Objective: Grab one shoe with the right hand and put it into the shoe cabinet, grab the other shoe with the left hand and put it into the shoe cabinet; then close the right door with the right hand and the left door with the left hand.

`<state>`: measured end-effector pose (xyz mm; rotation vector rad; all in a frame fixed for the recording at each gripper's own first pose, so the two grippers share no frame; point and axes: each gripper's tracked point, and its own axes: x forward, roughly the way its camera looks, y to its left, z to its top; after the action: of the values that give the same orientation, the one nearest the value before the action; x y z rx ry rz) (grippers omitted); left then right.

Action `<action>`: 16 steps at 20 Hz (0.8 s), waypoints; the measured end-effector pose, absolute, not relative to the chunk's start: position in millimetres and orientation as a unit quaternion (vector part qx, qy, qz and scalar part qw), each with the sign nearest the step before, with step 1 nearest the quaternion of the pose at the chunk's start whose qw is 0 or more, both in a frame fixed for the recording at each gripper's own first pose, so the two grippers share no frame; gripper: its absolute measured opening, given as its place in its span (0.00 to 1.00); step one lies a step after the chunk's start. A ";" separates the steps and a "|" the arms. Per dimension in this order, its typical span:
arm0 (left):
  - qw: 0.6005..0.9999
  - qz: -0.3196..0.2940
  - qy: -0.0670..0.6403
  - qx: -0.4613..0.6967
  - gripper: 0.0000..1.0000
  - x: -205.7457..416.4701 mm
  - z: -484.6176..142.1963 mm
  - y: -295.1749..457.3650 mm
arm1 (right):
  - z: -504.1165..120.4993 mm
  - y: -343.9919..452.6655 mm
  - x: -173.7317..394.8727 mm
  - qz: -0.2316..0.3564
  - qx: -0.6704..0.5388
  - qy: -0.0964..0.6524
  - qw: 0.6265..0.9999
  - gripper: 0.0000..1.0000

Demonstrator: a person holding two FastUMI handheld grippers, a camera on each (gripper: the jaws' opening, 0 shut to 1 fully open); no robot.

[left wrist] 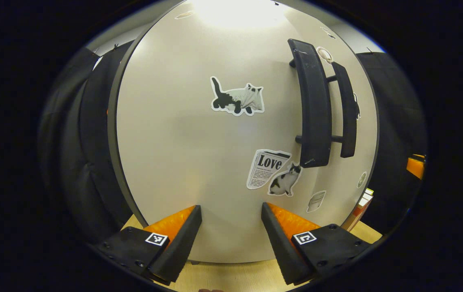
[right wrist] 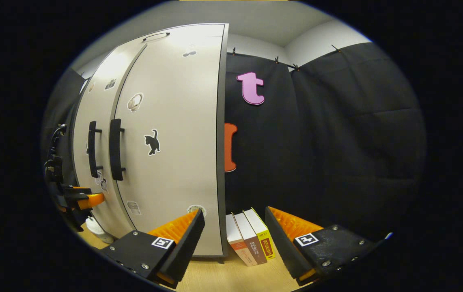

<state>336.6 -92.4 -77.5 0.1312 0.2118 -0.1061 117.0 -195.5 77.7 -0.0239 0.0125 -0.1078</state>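
In the left gripper view the left hand-held gripper [left wrist: 231,227] is spread wide and grasps nothing. Its two fingers point straight at the pale face of the left door [left wrist: 199,134] of the shoe cabinet [left wrist: 111,121], which takes up the centre of the frame, very close ahead. Whether the fingertips touch the panel I cannot tell. The door's dark bar handle [left wrist: 313,105] stands to the right of centre, its long axis running top to bottom. A second, matching handle [left wrist: 347,109] sits just beside it further right, on the neighbouring door.

In the right gripper view the right hand-held gripper [right wrist: 234,231] is likewise released and empty, set back from the cabinet. It aims at the cabinet's right edge, where three books [right wrist: 251,239] stand on the desk [right wrist: 223,275]. The right door [right wrist: 174,134] fills the centre left of that frame and appears to lie flush with the left door, the two upright handles [right wrist: 115,150] side by side at mid left. The left gripper shows at the lower left edge, low against the left door.

No shoe is visible, so both are presumably inside. The doors look shut or nearly so. The left gripper is much the nearer, so any last push, straight forward into the panel, falls to it.
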 end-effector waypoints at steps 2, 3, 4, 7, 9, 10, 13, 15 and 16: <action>0.990 -0.059 0.108 0.066 0.96 329.5 -67.6 -96.6 | 86.1 -196.4 116.1 -0.052 -0.008 0.010 0.999 0.93; 0.991 -0.066 0.099 0.065 0.96 323.1 -56.3 -100.0 | 92.0 -197.1 115.6 -0.052 -0.007 0.009 0.999 0.93; 0.991 -0.071 0.092 0.065 0.96 312.5 -44.1 -101.5 | 98.3 -197.2 113.5 -0.051 -0.007 0.008 0.999 0.93; 0.992 -0.071 0.081 0.070 0.96 285.9 -7.4 -98.4 | 124.2 -199.1 106.5 -0.047 -0.025 -0.005 0.999 0.93; 0.993 -0.067 0.062 0.073 0.96 268.8 20.6 -92.7 | 143.4 -200.8 100.2 -0.045 -0.042 -0.019 0.998 0.93; 0.994 -0.063 0.051 0.074 0.96 260.0 34.2 -89.6 | 153.1 -200.9 96.4 -0.043 -0.047 -0.025 0.998 0.93; 0.997 -0.043 0.016 0.069 0.96 235.1 79.3 -75.3 | 180.5 -197.1 87.7 -0.027 -0.051 -0.044 0.997 0.93; 0.998 -0.023 -0.004 0.064 0.96 220.5 106.6 -60.2 | 196.3 -195.5 80.6 -0.016 -0.052 -0.057 0.997 0.93; 0.998 -0.012 -0.013 0.063 0.96 211.7 118.2 -53.4 | 202.5 -194.9 77.3 -0.010 -0.051 -0.061 0.997 0.93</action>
<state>211.7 -53.4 118.2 0.1251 -0.0257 -0.0232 77.3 -194.9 202.5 -0.1026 -0.1224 -0.0204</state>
